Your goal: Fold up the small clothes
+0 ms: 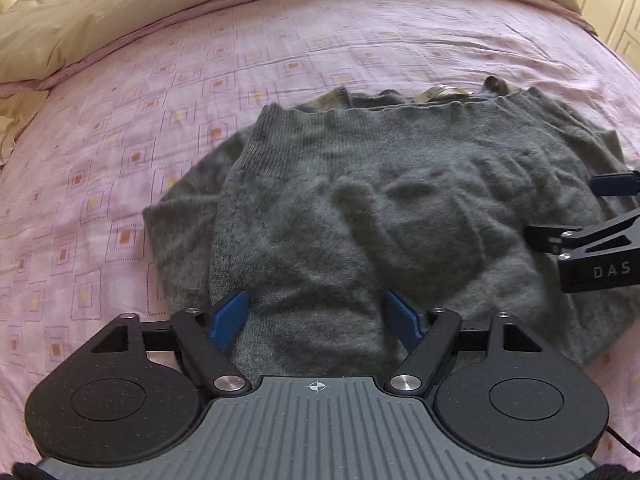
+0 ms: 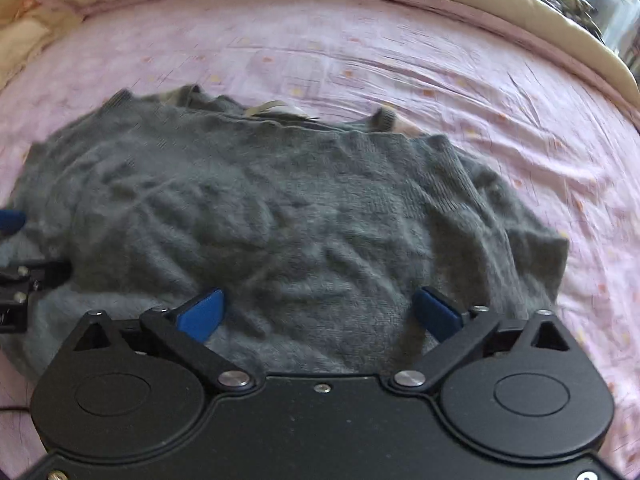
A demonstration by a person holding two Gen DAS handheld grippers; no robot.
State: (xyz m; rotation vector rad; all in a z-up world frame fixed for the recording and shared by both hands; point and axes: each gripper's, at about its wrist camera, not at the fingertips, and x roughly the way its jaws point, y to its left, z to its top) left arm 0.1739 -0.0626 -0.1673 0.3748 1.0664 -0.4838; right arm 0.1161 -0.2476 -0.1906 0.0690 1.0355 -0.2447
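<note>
Pink patterned bedding (image 1: 120, 128) spreads under everything, a bedsheet printed with small squares; nearest the cameras, the left gripper (image 1: 318, 320) stands with its blue fingers (image 1: 230, 318) spread wide over the near edge of a grey knitted sweater (image 1: 380, 208), gripping nothing; the right gripper (image 2: 320, 314) is likewise splayed apart and empty above the same garment's near edge, its blue pads (image 2: 202, 314) just over the knit; the sweater lies folded and rumpled on the sheet, its ribbed hem turned toward the far side; beyond it a pale label (image 1: 436, 93) pokes out; farther off, a cream duvet (image 1: 100, 12) bunches along the bed's far edge.
</note>
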